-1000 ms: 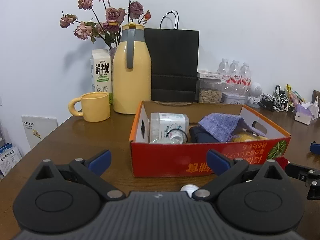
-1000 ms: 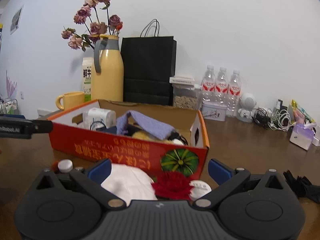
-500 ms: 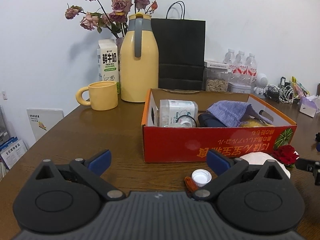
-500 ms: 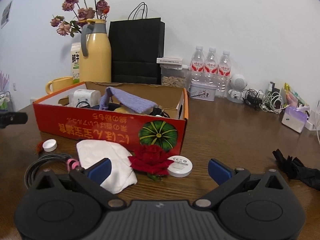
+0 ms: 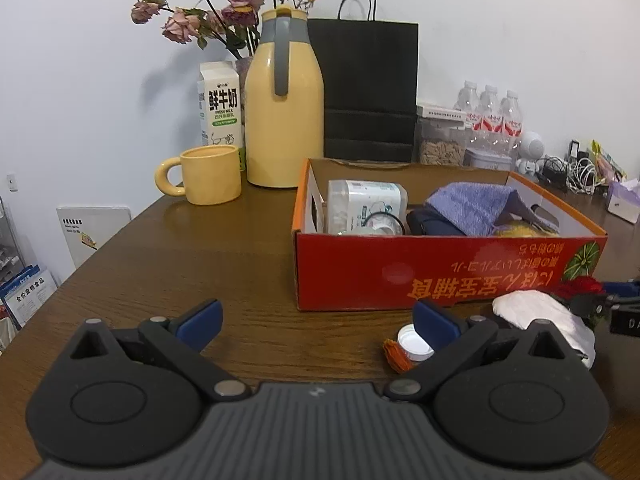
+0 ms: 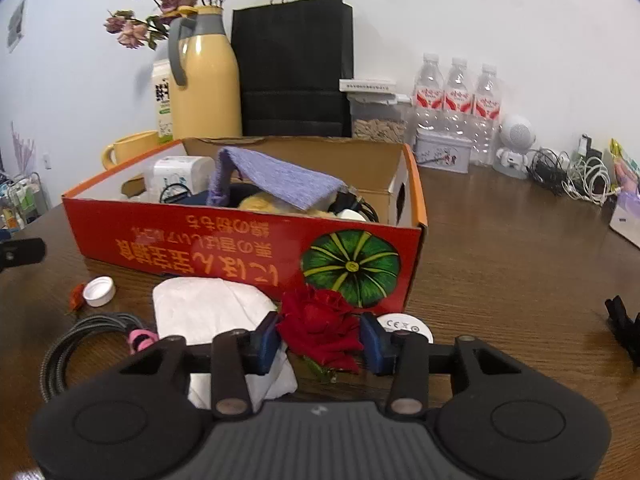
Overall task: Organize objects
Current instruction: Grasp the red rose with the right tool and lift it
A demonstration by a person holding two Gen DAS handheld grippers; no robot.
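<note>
A red cardboard box point(image 6: 248, 240) point(image 5: 440, 272) holds a purple cloth point(image 6: 280, 178), a white container point(image 5: 364, 204) and other items. In front of it lie a red rose point(image 6: 320, 330), a white cloth point(image 6: 212, 312), a white bottle cap point(image 6: 99, 291) point(image 5: 414, 343), a round white disc point(image 6: 408, 326) and a grey cable coil point(image 6: 80, 336). My right gripper point(image 6: 320, 344) has its fingers closed in on both sides of the rose. My left gripper point(image 5: 316, 322) is open and empty above the table, left of the cap.
A yellow jug point(image 5: 284, 112), yellow mug point(image 5: 208, 174), milk carton point(image 5: 220, 108), black paper bag point(image 5: 368, 88) and water bottles point(image 6: 456, 96) stand at the back. Cables point(image 6: 576, 172) and a black item point(image 6: 624, 324) lie to the right.
My right gripper has moved forward and down to the rose and its fingers have closed in around it. My left gripper has drawn back slightly and stays open.
</note>
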